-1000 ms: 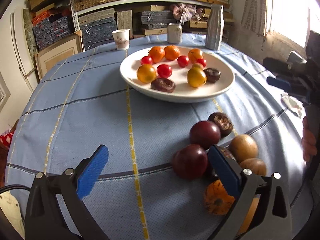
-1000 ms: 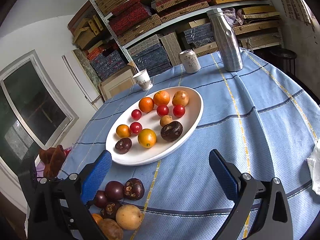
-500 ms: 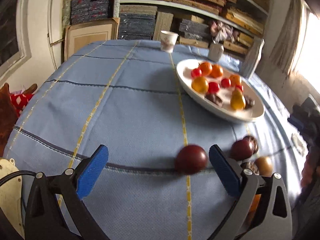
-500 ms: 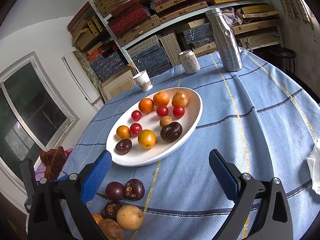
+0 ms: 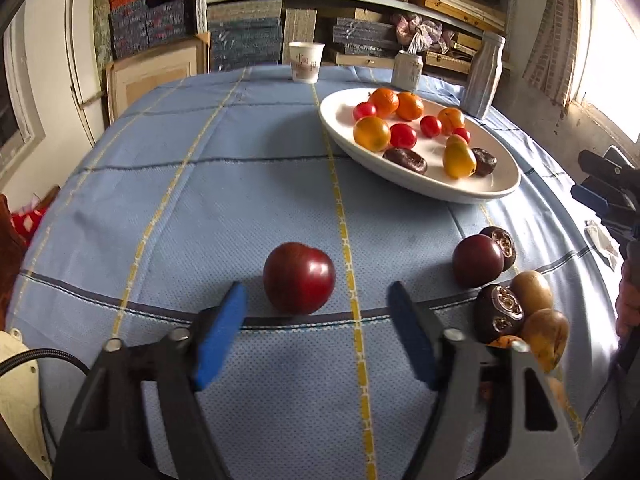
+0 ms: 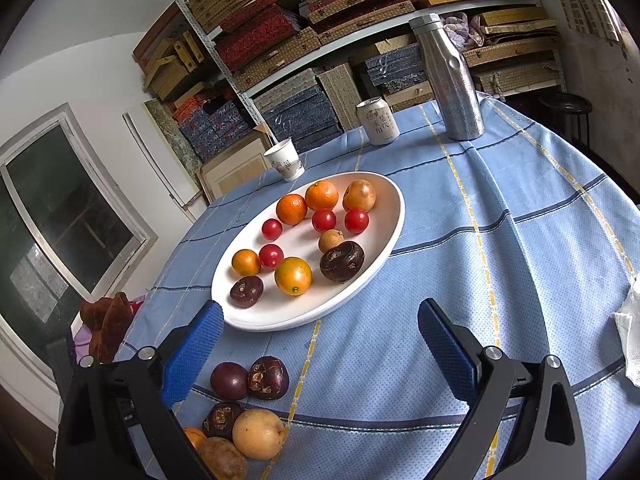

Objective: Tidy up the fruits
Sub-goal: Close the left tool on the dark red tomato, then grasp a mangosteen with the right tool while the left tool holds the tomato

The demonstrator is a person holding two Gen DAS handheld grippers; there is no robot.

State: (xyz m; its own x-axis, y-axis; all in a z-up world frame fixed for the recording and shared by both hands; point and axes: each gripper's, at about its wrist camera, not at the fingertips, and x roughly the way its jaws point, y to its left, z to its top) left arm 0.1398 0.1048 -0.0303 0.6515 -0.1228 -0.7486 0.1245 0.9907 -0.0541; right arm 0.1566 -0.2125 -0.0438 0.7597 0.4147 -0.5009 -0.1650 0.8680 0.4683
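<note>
A dark red plum (image 5: 299, 278) lies alone on the blue tablecloth, just ahead of my open left gripper (image 5: 316, 316), between its blue pads. A cluster of loose fruit (image 5: 516, 296) lies to its right: another plum, dark passion fruits, brown and orange fruits. It also shows in the right wrist view (image 6: 240, 412). A white oval plate (image 5: 496, 188) holds oranges, cherry tomatoes and dark fruits; it also shows in the right wrist view (image 6: 392, 216). My right gripper (image 6: 320, 340) is open and empty, hovering near the plate's near rim.
A paper cup (image 5: 306, 62), a drink can (image 5: 407, 70) and a steel bottle (image 6: 450, 80) stand at the table's far side. Shelves of boxes lie behind. A white cloth (image 6: 628, 336) lies at the right edge. The table edge curves off left.
The left gripper swung left and back, then settled facing the one plum, which now lies apart from the cluster, left of it. The jaws narrowed slightly. The right gripper barely moved.
</note>
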